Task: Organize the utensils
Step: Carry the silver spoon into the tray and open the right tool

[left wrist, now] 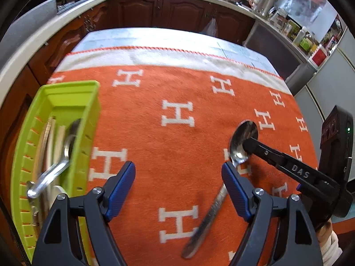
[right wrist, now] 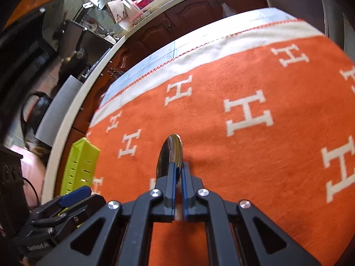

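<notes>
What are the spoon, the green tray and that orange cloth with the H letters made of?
Spoon: apparently polished steel; its bowl mirrors the room. Green tray: looks like moulded plastic, matte lime, with slotted walls. Orange cloth: seems a woven, fuzzy blanket, maybe wool or fleece; nap and a stitched edge show.

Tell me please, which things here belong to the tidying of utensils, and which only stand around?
For the job: spoon clamped by right gripper; green tray holding cutlery; left gripper, open.

Standing around: orange blanket; kettle; jars.
</notes>
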